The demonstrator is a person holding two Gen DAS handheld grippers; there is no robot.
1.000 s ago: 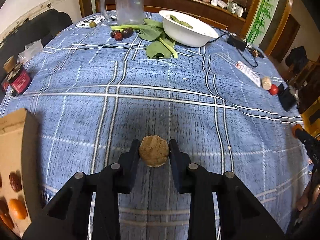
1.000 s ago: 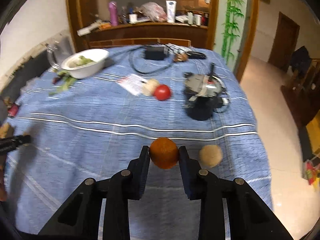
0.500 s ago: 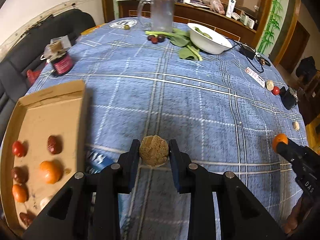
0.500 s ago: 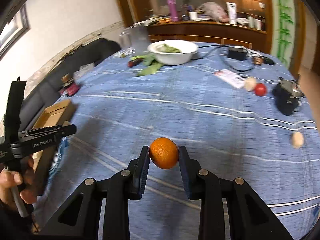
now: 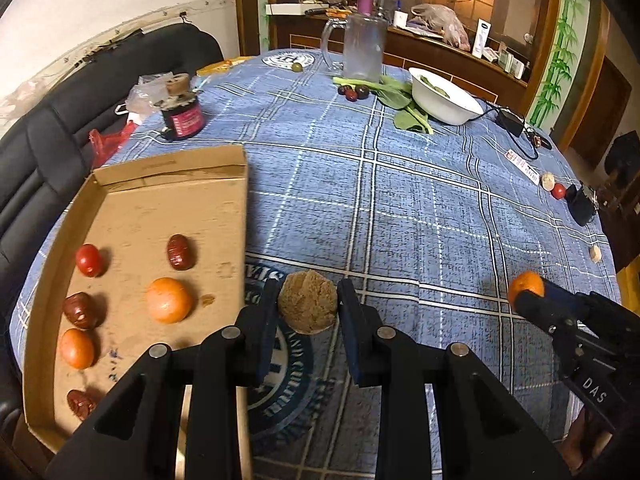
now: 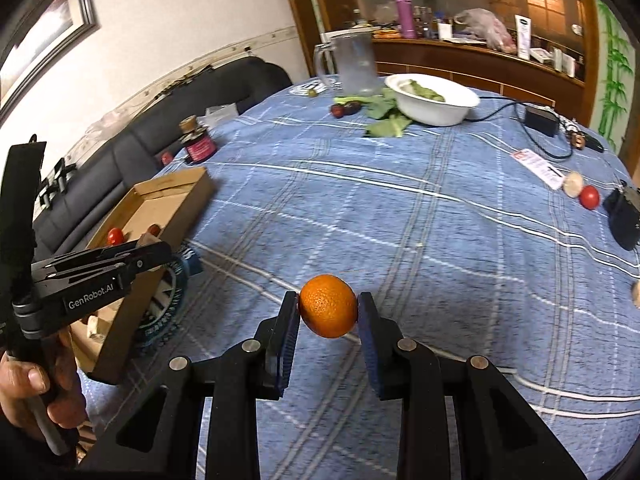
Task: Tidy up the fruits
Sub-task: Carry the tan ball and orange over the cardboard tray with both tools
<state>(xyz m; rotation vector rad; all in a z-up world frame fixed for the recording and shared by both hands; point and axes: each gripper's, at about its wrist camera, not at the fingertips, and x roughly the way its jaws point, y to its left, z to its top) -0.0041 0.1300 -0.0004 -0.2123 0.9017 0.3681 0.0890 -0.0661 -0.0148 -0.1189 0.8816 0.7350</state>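
Observation:
My left gripper [image 5: 307, 304] is shut on a rough brown round fruit [image 5: 307, 307] and holds it above the blue cloth, just right of the cardboard tray [image 5: 168, 208]. The tray holds an orange [image 5: 169, 300], red dates [image 5: 178, 252] and small tomatoes [image 5: 89, 260]. My right gripper [image 6: 328, 308] is shut on an orange [image 6: 328, 306], held above the table's near middle. It also shows in the left wrist view [image 5: 525, 286], at the right. The tray lies to its left [image 6: 176, 188].
At the far side stand a glass mug [image 5: 362, 50], a white bowl [image 5: 444, 96] with greens beside it, and dark fruits [image 5: 354, 92]. A red jar [image 5: 182, 118] sits behind the tray. A tomato [image 6: 589, 197], a pale fruit [image 6: 573, 184] and a black device [image 6: 622, 216] lie at the right.
Both grippers have moved left toward the cardboard tray, each still holding its fruit. The tray now fills the left of the left wrist view.

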